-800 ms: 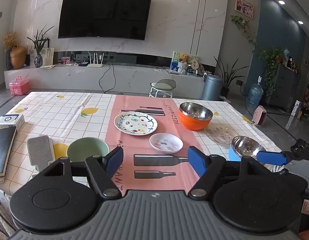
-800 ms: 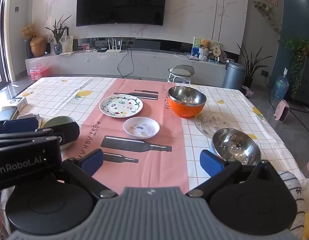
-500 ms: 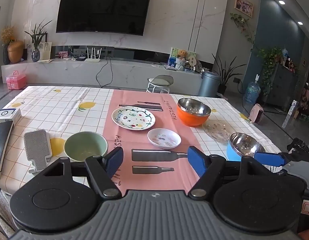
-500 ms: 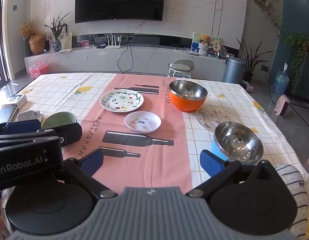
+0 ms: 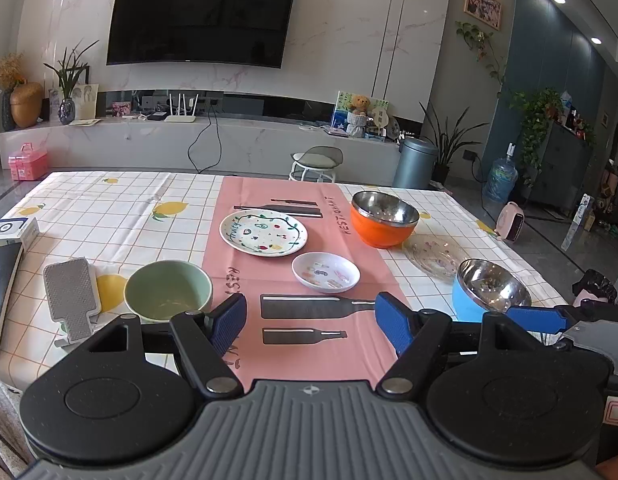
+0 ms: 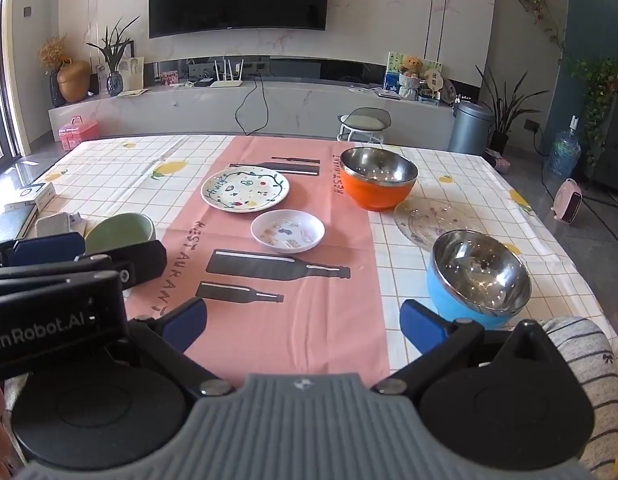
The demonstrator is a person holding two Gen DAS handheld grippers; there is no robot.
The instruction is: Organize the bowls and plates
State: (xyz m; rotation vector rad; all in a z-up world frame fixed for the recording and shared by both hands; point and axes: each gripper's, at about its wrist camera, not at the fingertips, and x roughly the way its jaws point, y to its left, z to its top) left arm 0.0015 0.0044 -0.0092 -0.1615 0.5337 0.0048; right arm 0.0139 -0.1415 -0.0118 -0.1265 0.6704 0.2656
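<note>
Above table edge, both tongs point(image 5: 311, 318) point(image 6: 305, 322) wide open, empty — blue bowl point(image 6: 479, 280) nearer than before.

— What lies at the counter's left edge?
— A grey perforated metal grater point(image 5: 71, 298), a white box point(image 5: 13, 232) and a black flat book point(image 5: 1, 280).
— And behind?
— A large black wall television point(image 5: 201, 18), a grey stool point(image 6: 364, 122), a round grey bin point(image 5: 414, 163).

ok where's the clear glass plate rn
Right side of the table in both views: the clear glass plate lies between the orange bowl and the blue bowl.
</note>
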